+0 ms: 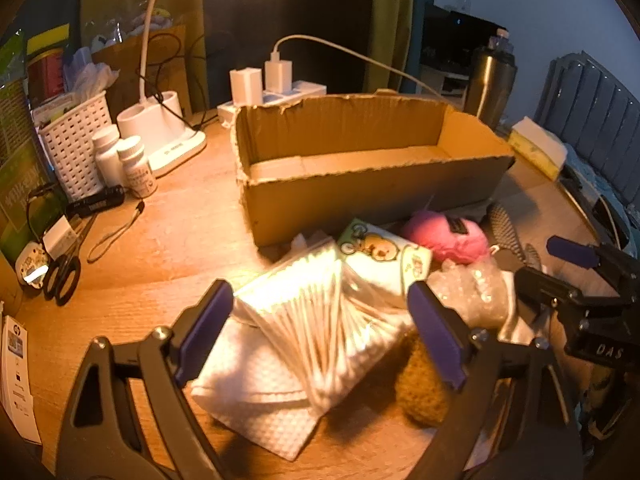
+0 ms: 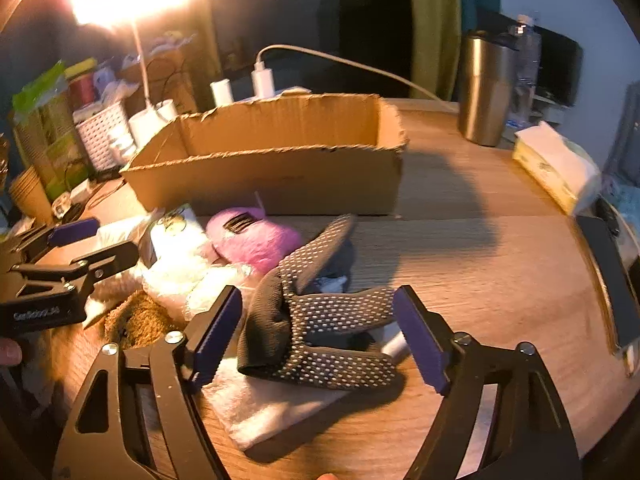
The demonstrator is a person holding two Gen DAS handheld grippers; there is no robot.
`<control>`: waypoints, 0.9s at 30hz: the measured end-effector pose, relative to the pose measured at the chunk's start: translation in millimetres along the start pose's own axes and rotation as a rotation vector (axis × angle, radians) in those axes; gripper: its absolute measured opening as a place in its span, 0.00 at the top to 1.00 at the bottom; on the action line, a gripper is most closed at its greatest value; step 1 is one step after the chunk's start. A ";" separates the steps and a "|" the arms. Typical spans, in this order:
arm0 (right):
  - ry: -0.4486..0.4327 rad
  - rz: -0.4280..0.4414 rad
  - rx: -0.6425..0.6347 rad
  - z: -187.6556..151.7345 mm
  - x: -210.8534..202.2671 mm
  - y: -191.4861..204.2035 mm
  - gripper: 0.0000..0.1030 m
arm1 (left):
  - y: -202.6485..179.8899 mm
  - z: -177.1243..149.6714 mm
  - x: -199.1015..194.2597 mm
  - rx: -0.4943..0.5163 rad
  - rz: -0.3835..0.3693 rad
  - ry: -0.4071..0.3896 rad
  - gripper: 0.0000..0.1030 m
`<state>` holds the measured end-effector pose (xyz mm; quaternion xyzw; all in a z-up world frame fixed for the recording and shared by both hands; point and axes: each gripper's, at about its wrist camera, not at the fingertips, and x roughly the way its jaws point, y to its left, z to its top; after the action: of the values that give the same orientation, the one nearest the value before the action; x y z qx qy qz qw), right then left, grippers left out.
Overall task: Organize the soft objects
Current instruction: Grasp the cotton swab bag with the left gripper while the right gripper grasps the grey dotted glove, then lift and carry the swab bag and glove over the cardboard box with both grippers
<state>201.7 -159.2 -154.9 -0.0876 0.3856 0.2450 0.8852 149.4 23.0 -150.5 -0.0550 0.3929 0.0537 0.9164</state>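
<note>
An open cardboard box (image 1: 360, 184) stands on the wooden table, also in the right wrist view (image 2: 280, 168), and looks empty. In front of it lies a pile: a bag of cotton swabs (image 1: 320, 312), a white cloth (image 1: 256, 396), a cartoon tissue pack (image 1: 380, 256), a pink fluffy item (image 1: 448, 236), bubble wrap (image 1: 472, 292), a brown sponge-like item (image 1: 420, 392). My left gripper (image 1: 320, 328) is open just over the swab bag. My right gripper (image 2: 320, 332) is open around dark dotted socks (image 2: 320, 324) lying on a white cloth (image 2: 260, 404).
At the left stand a white basket (image 1: 76, 140), pill bottles (image 1: 136, 168), a lamp base (image 1: 168, 136), scissors (image 1: 64, 272) and a flashlight (image 1: 96, 200). A power strip (image 1: 272, 92) sits behind the box. A steel tumbler (image 2: 484, 88) and a tissue box (image 2: 556, 168) stand at the right.
</note>
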 end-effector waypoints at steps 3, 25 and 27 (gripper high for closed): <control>0.022 0.021 -0.014 0.0 5.9 1.2 0.28 | -1.8 -0.2 5.1 0.006 0.015 0.018 0.18; -0.093 0.088 -0.035 20.2 -29.7 -3.2 0.72 | 9.6 3.3 1.2 -0.055 -0.031 0.021 0.64; -0.113 0.092 -0.035 23.0 -36.5 -3.8 0.72 | 9.8 2.5 2.5 -0.055 -0.024 0.028 0.61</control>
<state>197.1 -168.0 -112.8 -0.0714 0.3341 0.2968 0.8917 151.5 33.1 -151.3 -0.0859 0.4034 0.0526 0.9095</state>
